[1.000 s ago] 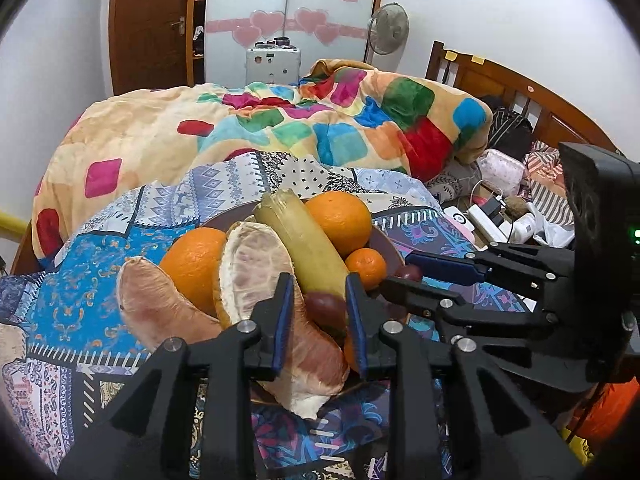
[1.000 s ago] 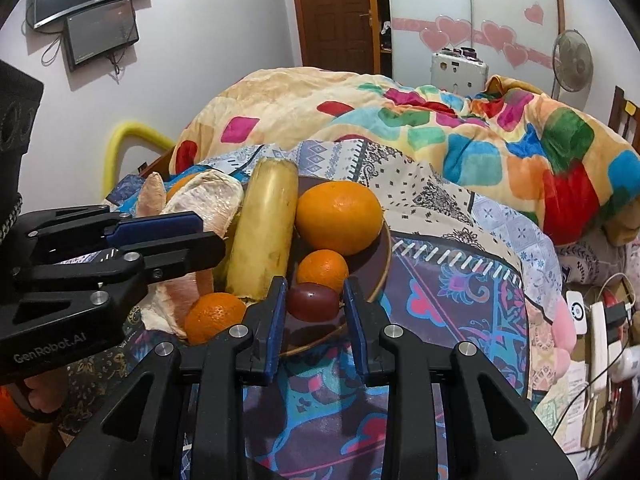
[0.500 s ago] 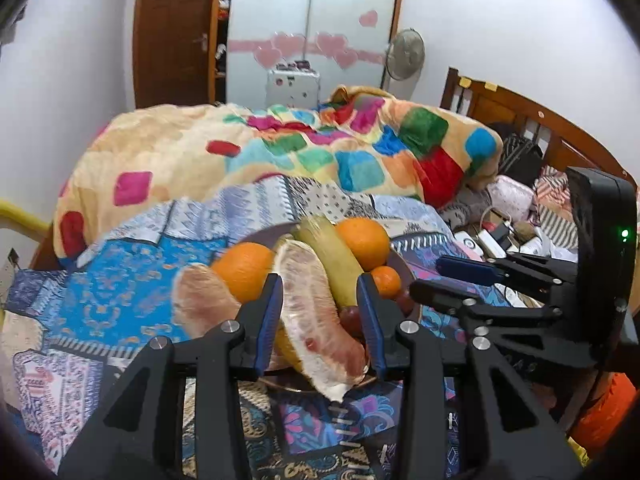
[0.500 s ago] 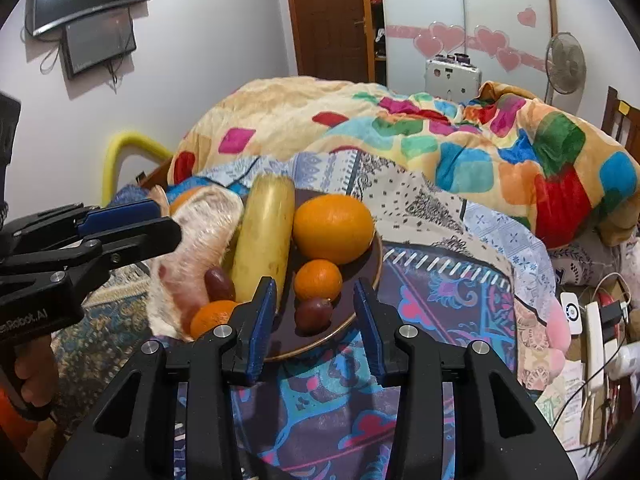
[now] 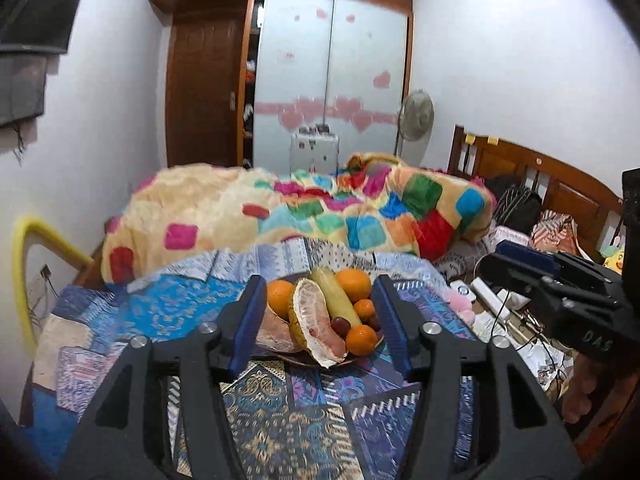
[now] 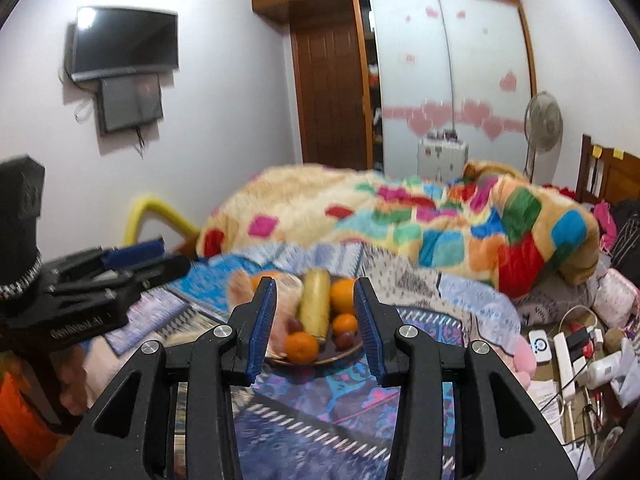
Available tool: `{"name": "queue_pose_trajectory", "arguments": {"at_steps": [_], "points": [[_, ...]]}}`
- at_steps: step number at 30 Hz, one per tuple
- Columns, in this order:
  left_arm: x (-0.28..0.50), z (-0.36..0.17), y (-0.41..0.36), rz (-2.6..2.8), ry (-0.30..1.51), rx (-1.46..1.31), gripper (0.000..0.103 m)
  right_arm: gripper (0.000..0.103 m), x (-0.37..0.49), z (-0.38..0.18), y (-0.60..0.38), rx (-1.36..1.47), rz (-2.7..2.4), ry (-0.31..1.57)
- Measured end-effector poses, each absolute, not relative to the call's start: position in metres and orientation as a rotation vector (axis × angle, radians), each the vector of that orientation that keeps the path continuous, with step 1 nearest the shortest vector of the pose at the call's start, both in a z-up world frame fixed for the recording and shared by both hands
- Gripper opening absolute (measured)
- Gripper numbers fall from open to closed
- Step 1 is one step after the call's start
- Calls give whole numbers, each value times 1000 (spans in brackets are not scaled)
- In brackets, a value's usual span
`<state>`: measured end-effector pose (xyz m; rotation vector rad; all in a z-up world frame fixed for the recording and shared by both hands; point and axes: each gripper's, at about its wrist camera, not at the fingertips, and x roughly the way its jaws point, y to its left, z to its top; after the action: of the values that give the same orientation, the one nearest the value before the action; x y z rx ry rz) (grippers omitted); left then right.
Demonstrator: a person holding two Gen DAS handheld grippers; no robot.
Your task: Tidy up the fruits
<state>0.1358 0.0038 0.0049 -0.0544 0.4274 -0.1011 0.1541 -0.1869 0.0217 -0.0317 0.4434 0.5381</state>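
Observation:
A dark plate (image 5: 292,359) of fruit sits on the patterned blue bedspread. It holds pomelo segments (image 5: 316,322), a yellow-green banana (image 5: 334,300), oranges (image 5: 354,284), small tangerines (image 5: 361,340) and dark grapes (image 5: 340,324). My left gripper (image 5: 318,326) is open and empty, held well back from the plate. My right gripper (image 6: 315,324) is open and empty, also back from the plate (image 6: 344,354). The banana (image 6: 315,306) and a tangerine (image 6: 302,347) show between its fingers. Each gripper shows at the other view's edge.
A colourful patchwork quilt (image 5: 320,212) is heaped behind the plate. A power strip, cables and clutter (image 6: 568,356) lie to the right. A wooden headboard (image 5: 532,176) stands at far right, and a yellow padded rail (image 5: 24,264) at left. A TV (image 6: 124,42) hangs on the wall.
Both grippers have pulled back and up from the plate and opened wider. The fruit stays on the plate and looks smaller and farther away.

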Motion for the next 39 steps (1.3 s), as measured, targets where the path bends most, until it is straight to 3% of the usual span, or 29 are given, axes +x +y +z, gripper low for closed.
{"name": "queue_pose_trajectory", "arguments": {"at_steps": [2, 6, 9, 17, 19, 23, 27, 39], "points": [[112, 16, 3, -86, 377, -61, 69, 37, 134, 34, -191, -10, 543, 397], [70, 32, 3, -63, 300, -69, 73, 41, 101, 48, -194, 9, 543, 328], [43, 40, 2, -40, 254, -61, 82, 46, 79, 54, -196, 15, 535, 281], [-16, 48, -8, 19, 158, -1, 99, 73, 35, 61, -196, 2, 483, 176], [-26, 49, -10, 24, 143, -1, 101, 84, 26, 62, -196, -3, 465, 154], [-39, 50, -11, 30, 133, -3, 103, 89, 13, 62, -195, -13, 440, 125], [-45, 48, -11, 35, 129, -6, 103, 102, 6, 62, -197, 1, 426, 111], [-43, 45, -9, 27, 138, -23, 103, 103, -1, 55, -198, 4, 398, 109]]}}
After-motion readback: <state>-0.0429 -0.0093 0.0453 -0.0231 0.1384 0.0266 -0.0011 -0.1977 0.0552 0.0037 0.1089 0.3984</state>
